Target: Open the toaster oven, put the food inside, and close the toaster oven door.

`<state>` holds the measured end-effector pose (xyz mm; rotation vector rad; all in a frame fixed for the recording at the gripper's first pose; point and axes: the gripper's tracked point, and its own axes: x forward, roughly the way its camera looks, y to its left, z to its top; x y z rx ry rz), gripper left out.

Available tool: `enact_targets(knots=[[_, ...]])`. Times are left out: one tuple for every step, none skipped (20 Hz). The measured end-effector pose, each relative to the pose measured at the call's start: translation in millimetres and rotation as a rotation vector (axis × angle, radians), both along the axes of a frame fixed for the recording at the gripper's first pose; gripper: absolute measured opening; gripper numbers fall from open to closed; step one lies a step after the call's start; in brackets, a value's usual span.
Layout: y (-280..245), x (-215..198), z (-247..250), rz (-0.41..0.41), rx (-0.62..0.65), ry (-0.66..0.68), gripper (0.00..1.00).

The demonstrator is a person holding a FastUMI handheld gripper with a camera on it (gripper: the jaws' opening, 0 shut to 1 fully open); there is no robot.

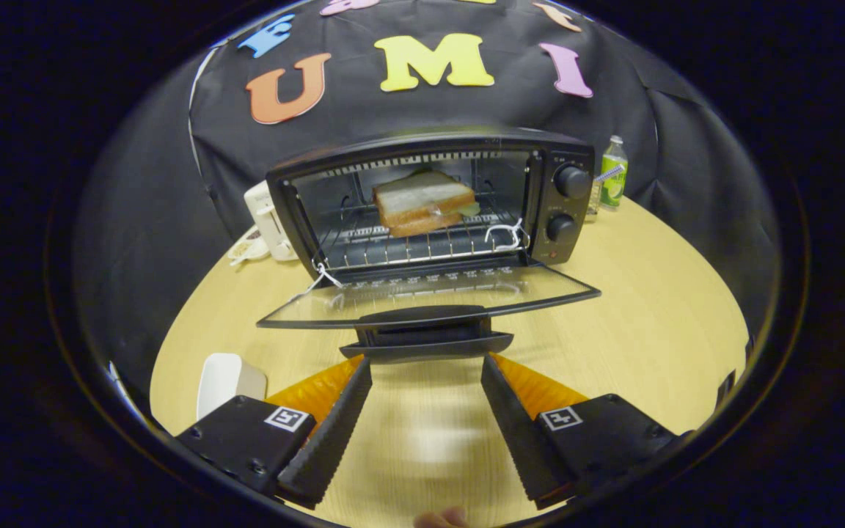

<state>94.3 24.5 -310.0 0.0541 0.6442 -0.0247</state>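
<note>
**Fingers apart at the handle of the open oven door**

Nearest me, my gripper [426,370] has its two ridged fingers spread wide and empty, their tips just short of the door handle [426,334]. The handle sits just ahead of the gap, not pinched. The glass door [430,293] lies folded down flat. Beyond it stands one toaster oven [430,205] on the wooden table [650,293], with one sandwich [422,202] already on its rack. I judge the food step done and closing left. Next I'd need to catch under the handle and swing the door up. Around it: two knobs [571,181], one bottle [613,172], one white appliance [268,220], one white dish [224,381].
</note>
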Motion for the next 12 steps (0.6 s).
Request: enact_targets(knots=[[1,0,6,0.004,-0.015,-0.026,0.99],[1,1,12,0.006,-0.026,-0.062,0.99],[1,4,19,0.011,-0.035,-0.101,0.99],[2,5,23,0.016,-0.042,-0.135,0.99],[1,7,27,0.019,-0.046,-0.165,0.99],[2,9,31,0.021,-0.049,-0.190,0.99],[2,12,34,0.022,-0.051,-0.213,0.99],[2,13,36,0.021,-0.052,-0.230,0.99],[2,16,38,0.021,-0.056,-0.247,0.99],[2,18,40,0.023,-0.061,-0.262,0.99],[2,21,44,0.025,-0.069,-0.281,0.99],[3,23,48,0.030,-0.076,-0.298,0.99]])
